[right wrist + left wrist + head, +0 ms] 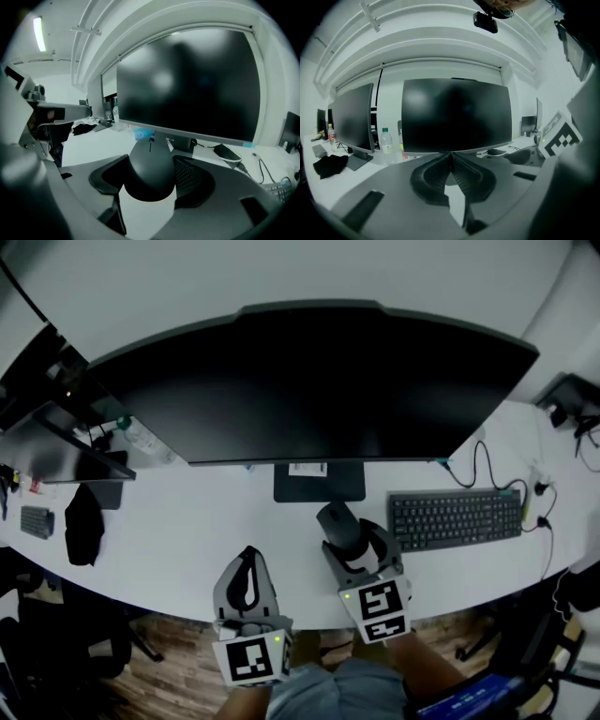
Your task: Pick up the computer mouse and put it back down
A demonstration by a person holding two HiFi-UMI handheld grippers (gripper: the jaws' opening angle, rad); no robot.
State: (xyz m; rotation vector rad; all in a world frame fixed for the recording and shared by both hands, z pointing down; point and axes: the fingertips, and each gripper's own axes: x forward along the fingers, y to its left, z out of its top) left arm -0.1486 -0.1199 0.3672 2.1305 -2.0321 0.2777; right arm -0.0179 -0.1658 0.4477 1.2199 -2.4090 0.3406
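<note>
Now, the right gripper (349, 538) pinches the computer mouse (150, 169) by its sides, apparently clear of the white desk (187, 531). The danger is that the smooth, rounded shell could slide out from the pads and drop, or knock the monitor stand (319, 482) just ahead. The right gripper tilts gently down toward the monitor. The left gripper (247, 563), jaws together and empty, hangs beside it, nearly level.

Cool, even indoor light; a ceiling strip light (38, 33) glows far left; soft glare patches on the dark monitor (187, 79); white worktop (187, 531) bright, shadows faint; fisheye bending, black corners; left hand-held gripper (451, 158) blurred near the lens.
</note>
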